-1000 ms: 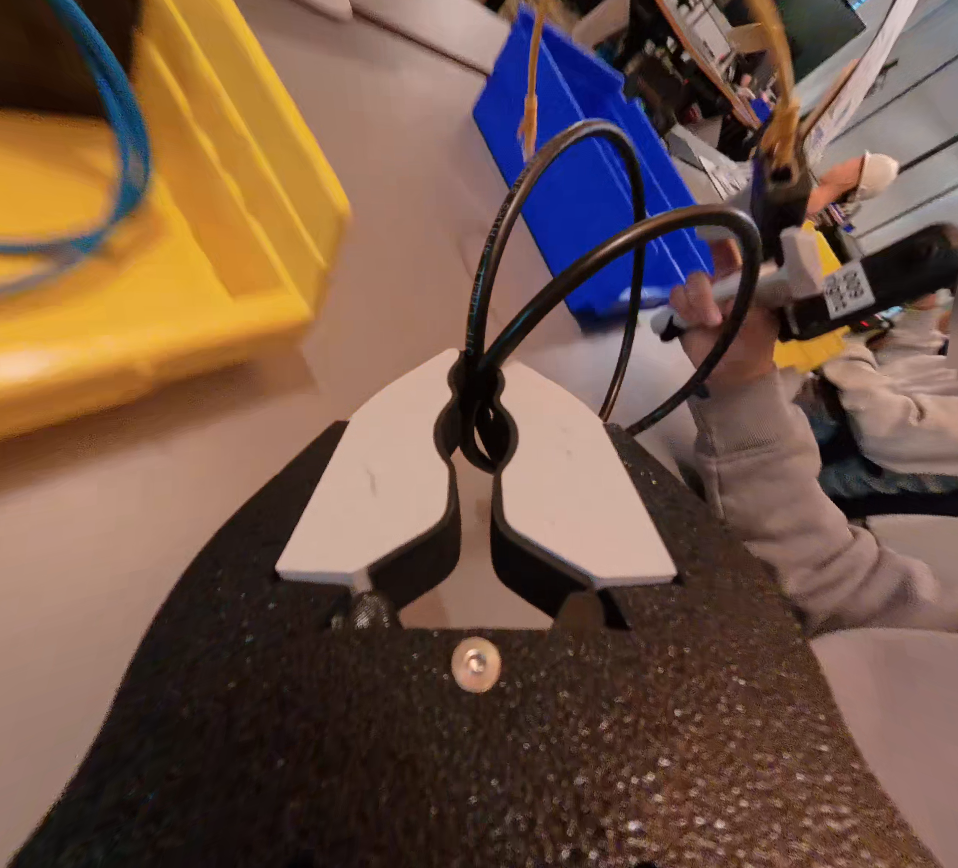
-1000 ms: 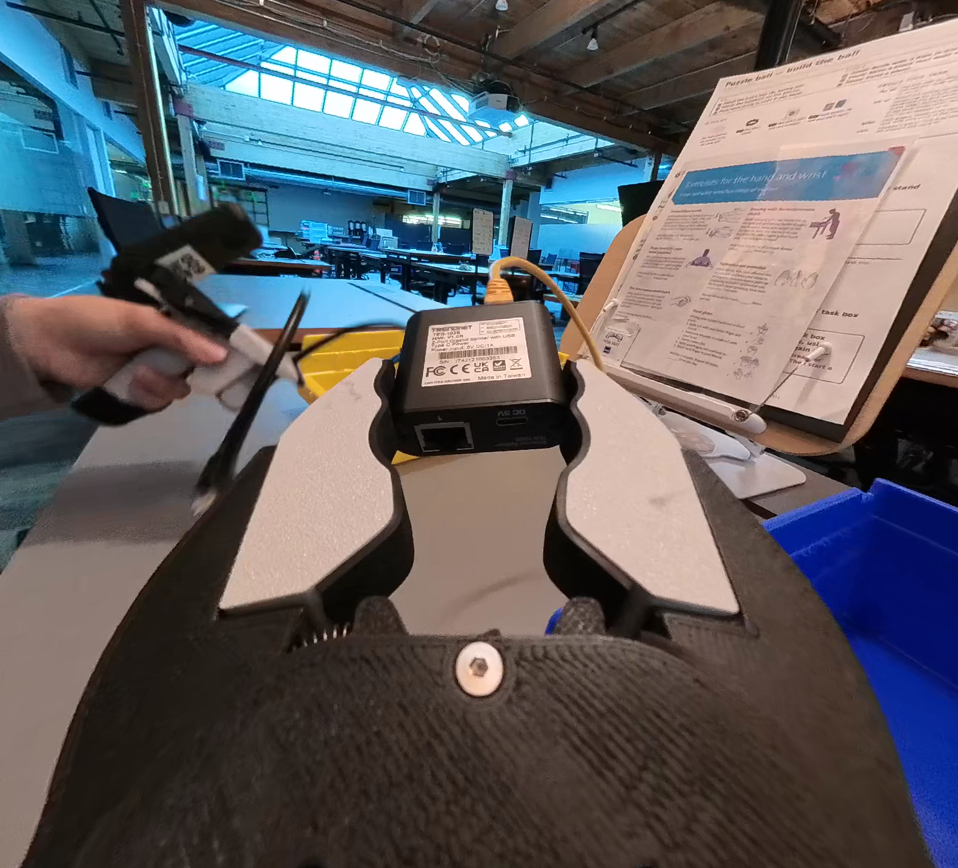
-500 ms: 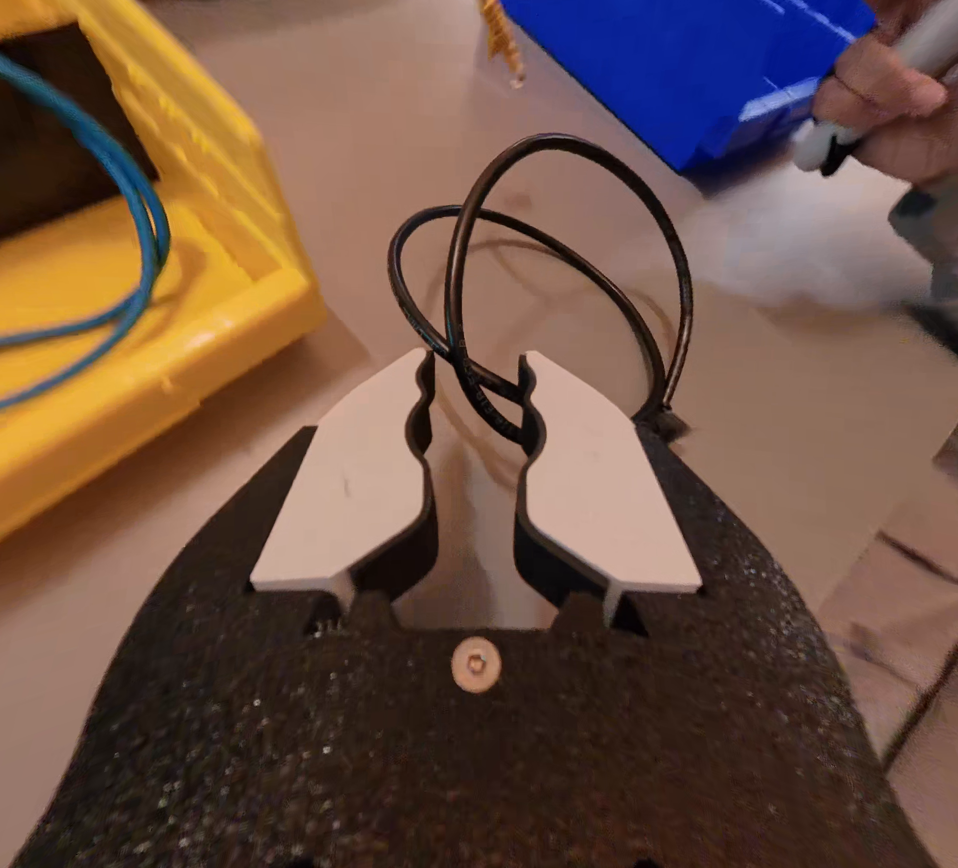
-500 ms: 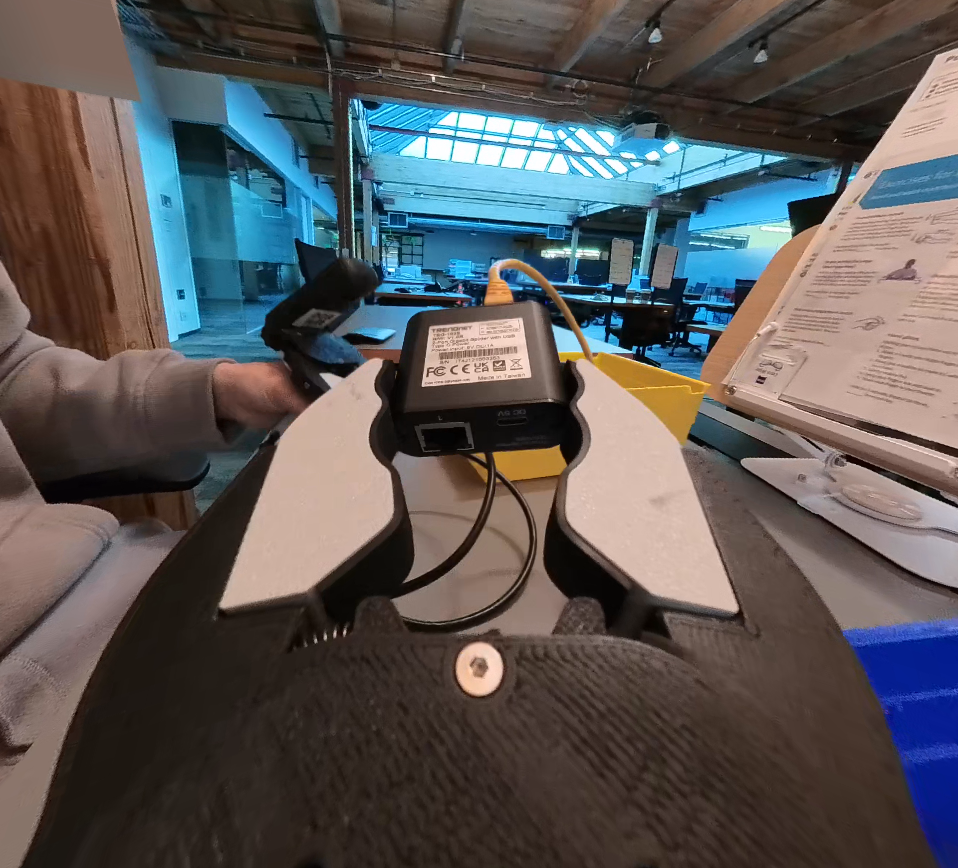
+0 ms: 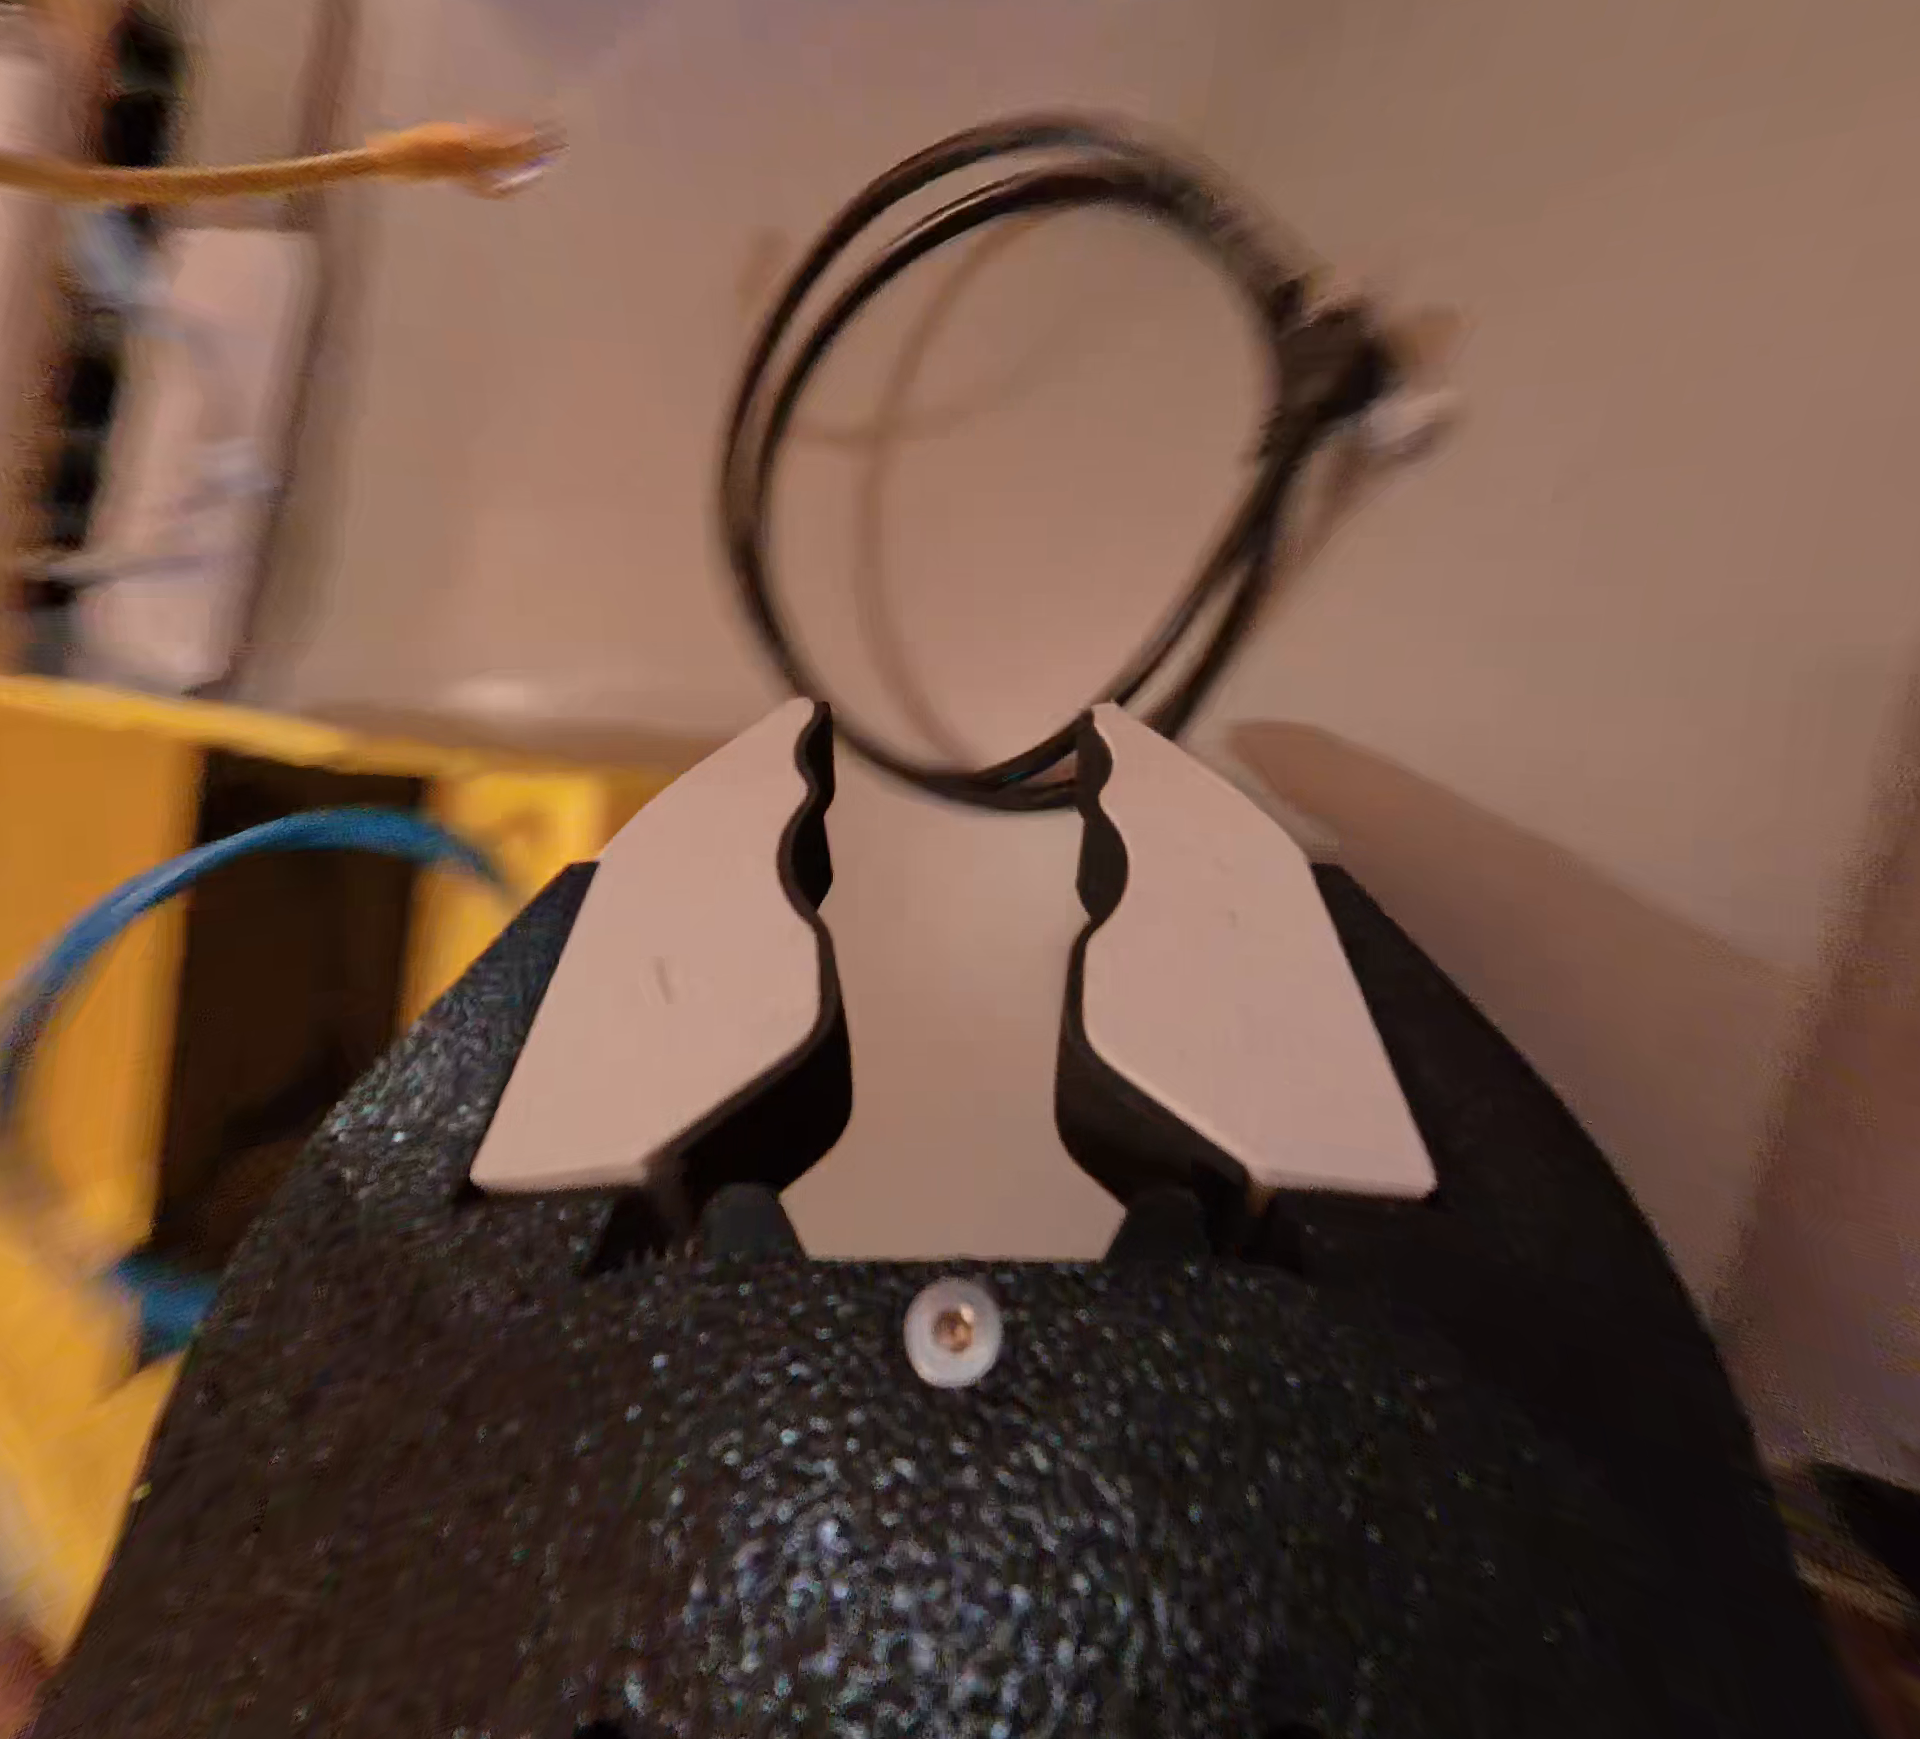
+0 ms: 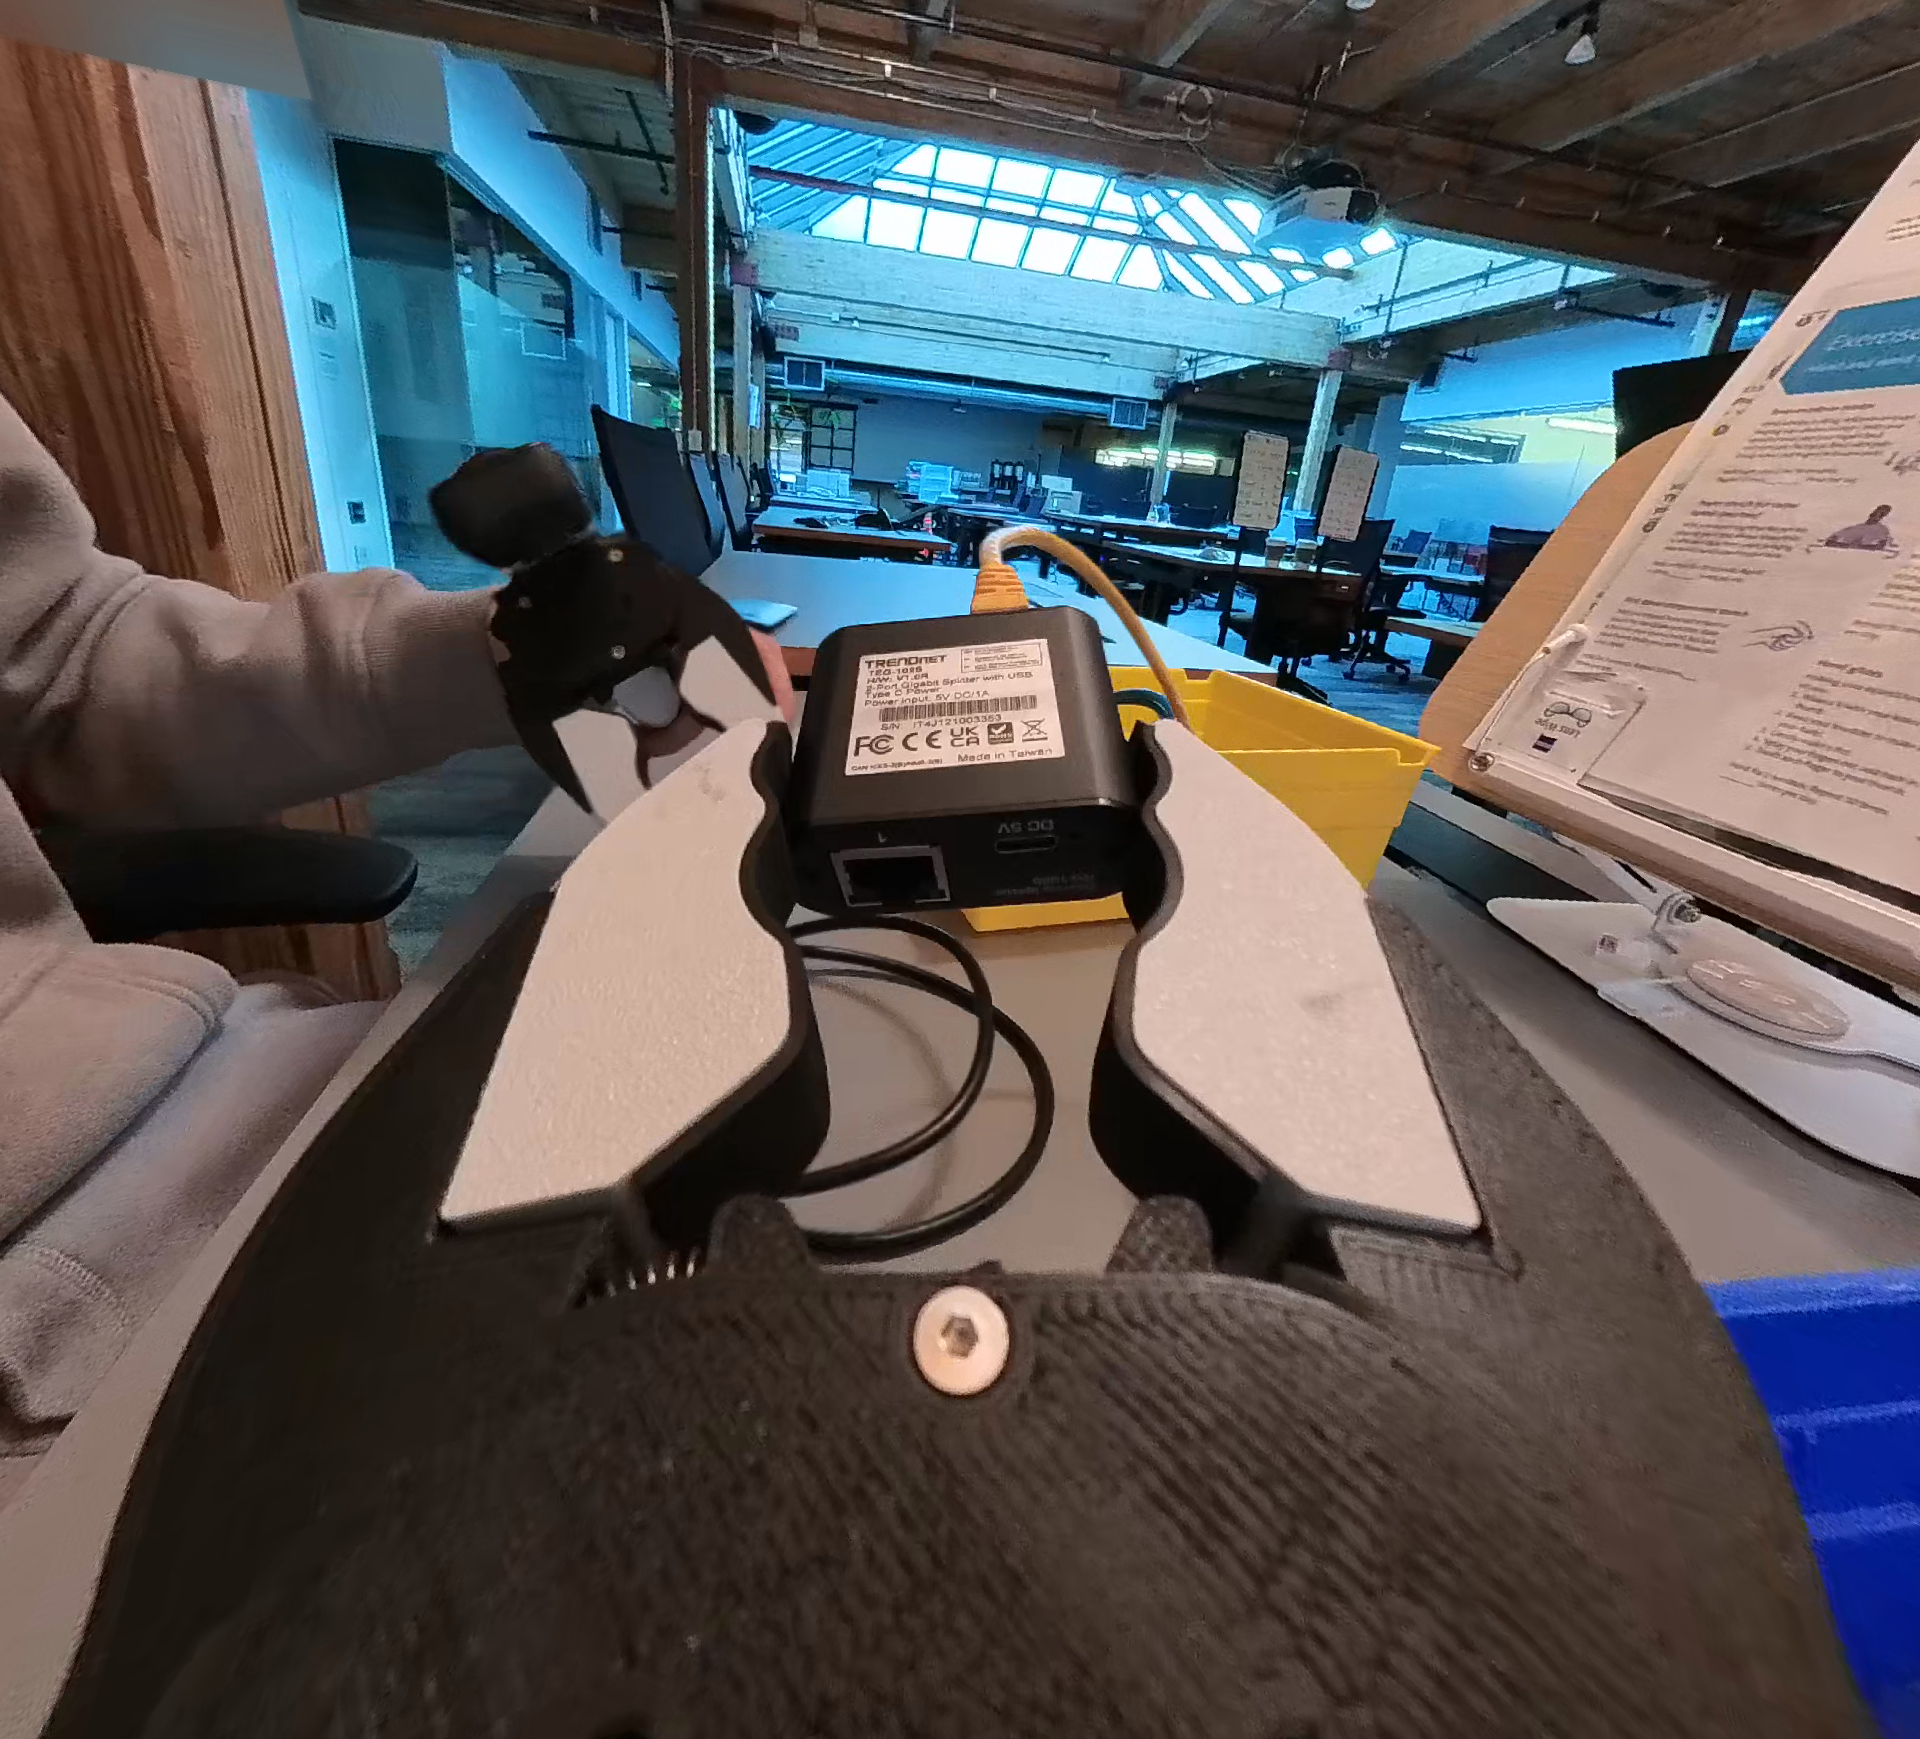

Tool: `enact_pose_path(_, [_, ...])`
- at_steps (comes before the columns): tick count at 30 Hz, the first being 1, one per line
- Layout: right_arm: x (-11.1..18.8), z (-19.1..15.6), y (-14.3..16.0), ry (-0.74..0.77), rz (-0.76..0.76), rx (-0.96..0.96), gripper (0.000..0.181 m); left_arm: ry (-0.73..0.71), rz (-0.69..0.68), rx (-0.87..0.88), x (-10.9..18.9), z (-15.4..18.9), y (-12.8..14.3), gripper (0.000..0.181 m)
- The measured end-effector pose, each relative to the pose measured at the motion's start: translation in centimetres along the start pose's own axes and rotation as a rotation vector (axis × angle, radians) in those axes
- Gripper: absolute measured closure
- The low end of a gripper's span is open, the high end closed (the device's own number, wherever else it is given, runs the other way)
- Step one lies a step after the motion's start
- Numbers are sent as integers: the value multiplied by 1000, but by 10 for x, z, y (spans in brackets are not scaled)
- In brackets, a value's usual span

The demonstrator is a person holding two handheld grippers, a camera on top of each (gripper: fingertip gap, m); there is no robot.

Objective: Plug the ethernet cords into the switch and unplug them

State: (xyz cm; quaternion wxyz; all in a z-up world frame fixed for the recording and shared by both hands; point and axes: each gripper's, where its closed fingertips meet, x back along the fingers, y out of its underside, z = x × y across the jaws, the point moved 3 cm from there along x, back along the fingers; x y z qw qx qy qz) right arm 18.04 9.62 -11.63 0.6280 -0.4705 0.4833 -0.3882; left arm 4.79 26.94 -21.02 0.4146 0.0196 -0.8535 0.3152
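My right gripper point(image 6: 956, 744) is shut on a small black switch point(image 6: 951, 713), held above the table with its labelled side up. A yellow ethernet cord point(image 6: 1117, 619) is plugged into the switch's far side. The port point(image 6: 894, 874) facing me is empty. A coiled black ethernet cord point(image 6: 1044, 1107) lies loose on the table under the switch. In the left wrist view the coil point(image 5: 743, 484) lies just past my left gripper point(image 5: 956, 723), which is open and empty. The yellow cord's free plug point(image 5: 488, 157) hangs at upper left. My left gripper point(image 6: 623, 650) also shows in the right wrist view.
A yellow bin point(image 6: 1299, 775) stands behind the switch and holds a blue cable point(image 5: 260, 848). A blue bin point(image 6: 1839, 1429) is at the right front. A tilted document stand point(image 6: 1714, 650) fills the right side. A person's grey sleeve point(image 6: 208, 681) is at the left. Left tips to right tips: about 20 centimeters.
My left gripper opened and let go of the black cord, which now lies coiled on the table. The right gripper kept hold of the switch and swung left.
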Motion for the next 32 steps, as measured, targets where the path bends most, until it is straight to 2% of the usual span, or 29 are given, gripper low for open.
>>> enact_pose_path(1, [0, 0, 0, -4, 1, -1, 119, 126, 57, 34, -1, 13, -8, 139])
enact_pose_path(3, [0, 0, 0, -5, 1, 0, 119, 310, 180, 77, -4, 31, -23, 143])
enact_pose_path(7, [-1, -3, 1, -23, 0, -2, 119, 482, 261, 148, -18, 38, -33, 148])
enact_pose_path(9, [-1, -4, 1, -27, -1, 4, 119, 606, 252, 196, -25, 42, -31, 157])
enact_pose_path(13, [0, -4, 3, -33, 0, 4, 119, 705, 202, 231, -39, 48, -26, 160])
enact_pose_path(15, [0, -4, 5, -32, -8, 9, 119, 682, 203, 209, -41, 50, -27, 172])
enact_pose_path(19, [-1, -5, 8, -40, -22, 10, 119, 547, 163, 161, -41, 40, -33, 173])
enact_pose_path(23, [-5, -7, 15, -47, -56, 12, 119, 404, 117, 169, -26, 19, -53, 173])
enact_pose_path(29, [-14, -14, 24, -71, -103, 20, 119, 264, 49, 113, -3, -6, -82, 173])
enact_pose_path(32, [-17, -17, 28, -85, -124, 28, 119, 240, 45, 117, 4, -14, -96, 173])
